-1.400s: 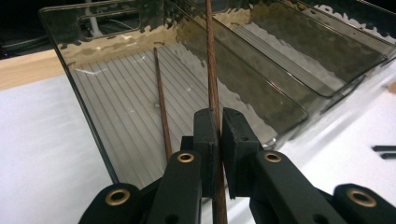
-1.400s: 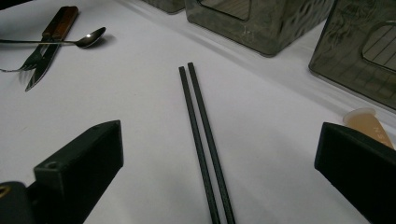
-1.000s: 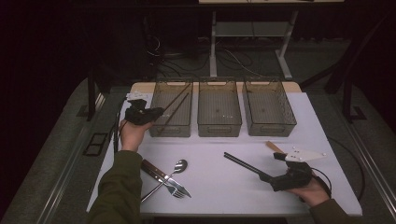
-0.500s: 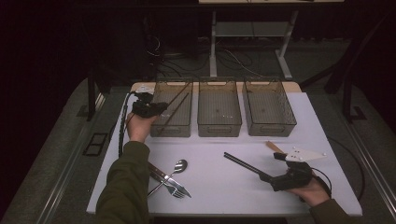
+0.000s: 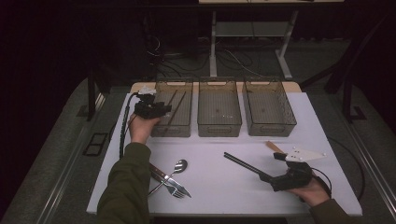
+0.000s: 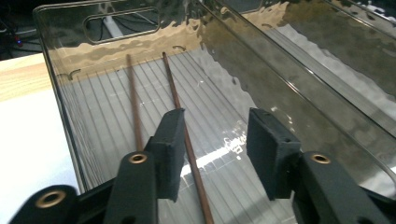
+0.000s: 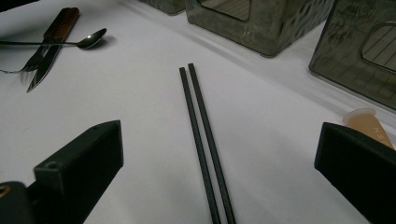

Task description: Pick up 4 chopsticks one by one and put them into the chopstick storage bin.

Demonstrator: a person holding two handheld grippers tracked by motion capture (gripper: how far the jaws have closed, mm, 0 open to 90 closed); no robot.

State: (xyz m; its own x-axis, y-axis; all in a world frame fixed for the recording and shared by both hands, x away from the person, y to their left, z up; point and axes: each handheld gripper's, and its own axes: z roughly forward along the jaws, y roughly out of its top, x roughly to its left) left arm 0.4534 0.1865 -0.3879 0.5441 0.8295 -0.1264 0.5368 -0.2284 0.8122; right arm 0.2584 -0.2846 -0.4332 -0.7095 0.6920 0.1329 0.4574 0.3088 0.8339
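Note:
My left gripper (image 5: 160, 108) (image 6: 217, 122) hangs over the near end of the left clear bin (image 5: 171, 131). Its jaws have just been opening and now stand apart. Two brown chopsticks (image 6: 173, 86) (image 5: 175, 103) lie on the bin floor; one runs below the gap close to the left pad (image 6: 169, 140), and no pad presses on it. My right gripper (image 5: 274, 171) (image 7: 217, 136) rests on the white table at the near right, open wide. A pair of black chopsticks (image 7: 200, 133) (image 5: 243, 164) lies flat on the table between its jaws, untouched.
Two more clear bins, middle (image 5: 219, 129) and right (image 5: 271, 129), stand in a row beside the left one. A spoon (image 5: 180, 165), fork (image 5: 176, 189) and wood-handled knife (image 5: 158, 172) lie crossed at the near left. A pale wooden utensil (image 5: 272, 147) (image 7: 368, 123) lies by my right gripper.
My left hand has edged slightly farther over the left bin. The right hand and the black chopsticks have stayed put.

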